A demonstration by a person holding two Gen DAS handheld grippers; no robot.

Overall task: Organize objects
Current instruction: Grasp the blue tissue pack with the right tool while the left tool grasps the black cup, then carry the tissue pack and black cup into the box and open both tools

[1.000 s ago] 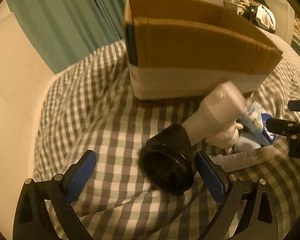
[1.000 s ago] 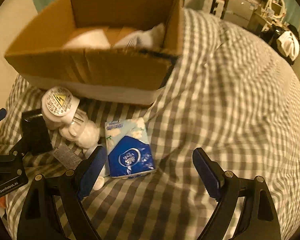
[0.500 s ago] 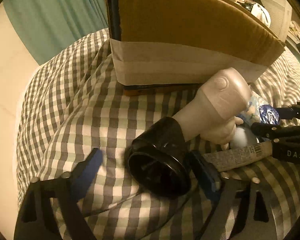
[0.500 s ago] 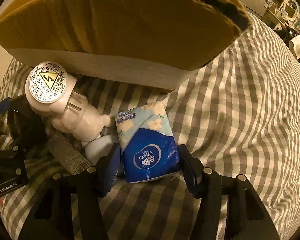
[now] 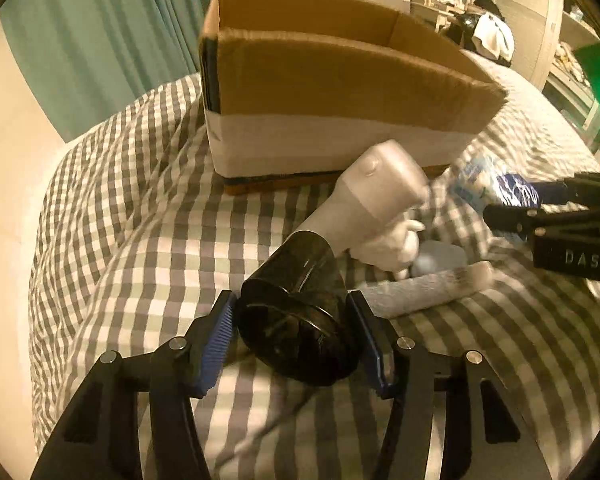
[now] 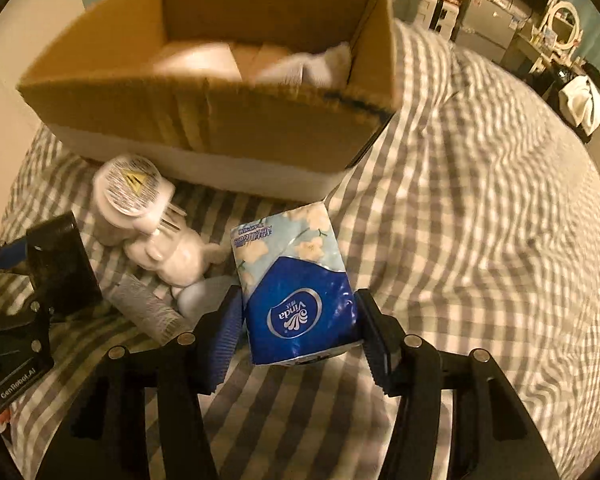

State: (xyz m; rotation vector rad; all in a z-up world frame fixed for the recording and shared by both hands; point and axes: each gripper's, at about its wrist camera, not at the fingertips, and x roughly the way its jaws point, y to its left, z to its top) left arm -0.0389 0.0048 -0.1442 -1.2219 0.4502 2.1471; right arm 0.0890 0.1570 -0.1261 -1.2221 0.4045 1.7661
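- Checked bedspread (image 6: pixel 480 200) fills both views; teal curtain (image 5: pixel 100 40) upper left of the left view, cluttered furniture far upper right.
- Cardboard box (image 6: pixel 204 120) sits open-topped in the upper centre of both frames, pale items already inside.
- Your left gripper (image 5: pixel 296 336): pads closed onto the black nozzle of the hair dryer (image 5: pixel 300 320), lower centre. Its long axis runs up and right, grey body pointing toward the box's near wall.
- Your right gripper (image 6: pixel 300 328): pads pressed against both sides of the blue tissue pack (image 6: pixel 296 280), lower centre. Pack's long axis points straight up-frame at the box.
- Box lies directly ahead of both grippers; the right looks nearer to the opening and views it from higher.
- White bear-shaped plug-in (image 6: pixel 160 240) and a grey tube (image 6: pixel 148 308) lie left of the pack, still on the bedspread.
- Likely next: lift over the near wall.
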